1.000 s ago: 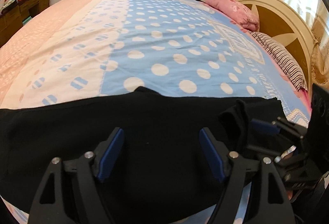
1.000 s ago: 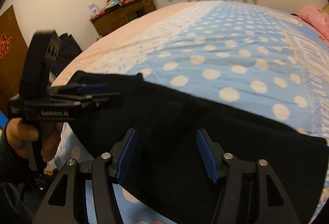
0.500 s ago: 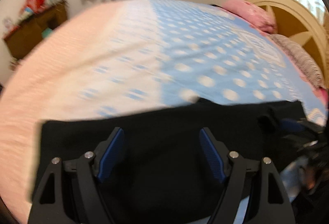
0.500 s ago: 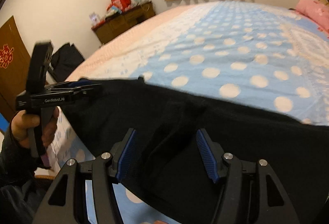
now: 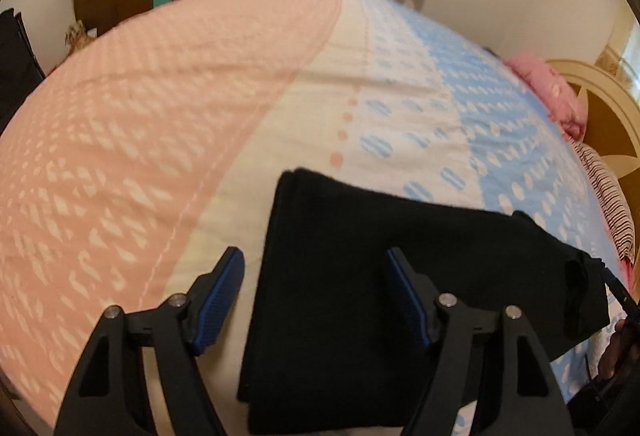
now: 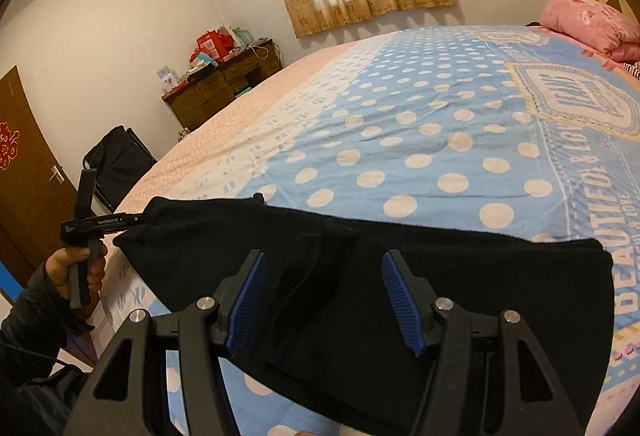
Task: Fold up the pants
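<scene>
Pants [image 5: 400,276] on bedspread [image 5: 160,115], long axis crosswise ahead of both claws. Left gripper [image 5: 316,296] jaws apart, just narrowing, straddling left end edge, nothing pinched. Right gripper [image 6: 324,300] apart over middle; left nearer that end.

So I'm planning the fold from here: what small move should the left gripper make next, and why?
Probably lower the left gripper onto the near end edge of the black pants and close. Its fingers have just been closing but stand apart, straddling that edge, pressing on nothing. The pants lie flat across the bed, so a grip there could start a fold.
</scene>
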{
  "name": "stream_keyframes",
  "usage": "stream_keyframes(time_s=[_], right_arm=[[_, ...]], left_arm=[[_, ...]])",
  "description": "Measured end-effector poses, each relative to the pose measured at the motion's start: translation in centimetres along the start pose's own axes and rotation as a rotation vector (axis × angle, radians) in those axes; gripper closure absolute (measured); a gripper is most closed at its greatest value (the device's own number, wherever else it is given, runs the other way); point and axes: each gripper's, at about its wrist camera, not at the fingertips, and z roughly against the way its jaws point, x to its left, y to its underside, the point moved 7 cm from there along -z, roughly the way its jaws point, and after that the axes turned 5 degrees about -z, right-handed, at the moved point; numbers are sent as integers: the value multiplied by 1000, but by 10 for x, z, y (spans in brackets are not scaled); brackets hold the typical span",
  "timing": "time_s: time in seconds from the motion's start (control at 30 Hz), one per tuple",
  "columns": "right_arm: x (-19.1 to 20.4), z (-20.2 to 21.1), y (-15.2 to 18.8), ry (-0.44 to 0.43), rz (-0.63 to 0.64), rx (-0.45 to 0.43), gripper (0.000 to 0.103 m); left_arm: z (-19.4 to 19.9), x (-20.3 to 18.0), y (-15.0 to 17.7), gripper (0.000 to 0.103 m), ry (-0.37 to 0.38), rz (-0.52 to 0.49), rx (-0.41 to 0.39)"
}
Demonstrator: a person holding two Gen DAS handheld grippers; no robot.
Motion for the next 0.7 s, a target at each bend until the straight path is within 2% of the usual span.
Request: stream_keyframes(time_s=[0.1, 0.2, 0.3, 0.33, 0.37, 0.43, 0.63, 0.7], right_arm=[[-1, -3, 5, 2, -5, 10, 41], [-1, -6, 8, 5, -7, 16, 41], [-1, -7, 9, 3, -9, 15, 41], [-1, -7, 9, 3, -8, 16, 41], [-1, -7, 9, 4, -9, 16, 41], [-1, -8, 10, 8, -11, 13, 41], [-5, -3, 5, 12, -28, -15, 41], [-6, -1, 3, 14, -35, -23, 41]], left_arm=[[-1, -7, 1, 40, 29, -9, -4], [-3, -13, 1, 41, -1, -45, -3], [-4, -12, 2, 51, -26, -57, -8], [-4, -10, 2, 58, -20, -47, -8], [-4, -8, 2, 69, -2, -32, -7], [-1, -10, 2, 80, 75, 8, 7], [15, -20, -5, 81, 68, -4, -22], [24, -26, -10, 81, 90, 4, -38]])
